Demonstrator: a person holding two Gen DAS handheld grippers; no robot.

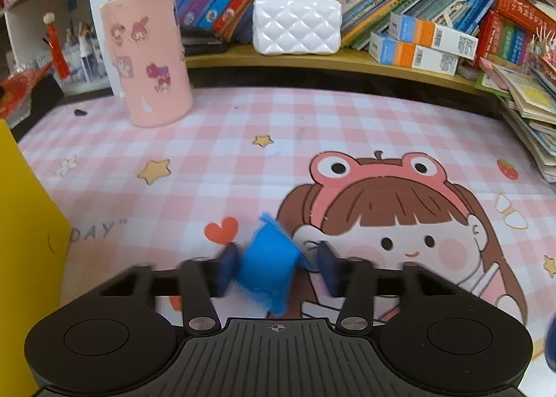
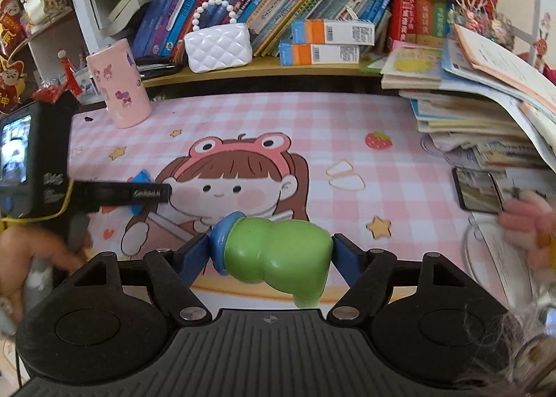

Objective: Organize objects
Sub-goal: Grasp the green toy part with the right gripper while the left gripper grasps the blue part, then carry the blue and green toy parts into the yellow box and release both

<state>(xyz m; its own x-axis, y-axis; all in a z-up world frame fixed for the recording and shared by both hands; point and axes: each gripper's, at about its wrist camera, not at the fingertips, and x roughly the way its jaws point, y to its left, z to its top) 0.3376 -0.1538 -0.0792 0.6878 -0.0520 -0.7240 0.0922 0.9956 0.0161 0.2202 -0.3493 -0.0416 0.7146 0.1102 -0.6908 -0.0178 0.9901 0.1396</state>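
**Desk inventory, two items in hand, sorting under way**

Desk [image 2: 312, 119]: lying under a pink checked mat with a cartoon girl in a frog hat; showing mostly bare across the middle. Judging from that, looking partly tidied, with only the held pieces and the edge clutter left to place.

Shelf [image 2: 264, 68]: running along the back of the desk, carrying slanted books, two orange-and-blue boxes and a white quilted purse [image 2: 218, 49] with a bead handle. Appearing already put away.

Book pile [image 2: 462, 108]: sprawling at the right edge of the desk, leaning and loose. Probably awaiting straightening.

Pink cup [image 1: 147, 56]: standing upright at the back left of the desk, just before the shelf. Possibly serving as a drop-off container; contents not visible.

Right tool [image 2: 271, 254]: pinching a green bottle [image 2: 278, 254] crosswise, blue collar at the left pad, base at the right pad; hanging clear above the mat. Not yet set down anywhere.

Left tool [image 1: 274, 268]: closing around a small blue block [image 1: 269, 268]; left pad touching it, right pad standing slightly off in a blurred view, so firm clamping not certain. Block sitting low over the mat, near the red heart print.

Phone [image 2: 479, 190]: lying dark-faced at the right, beside the book pile.
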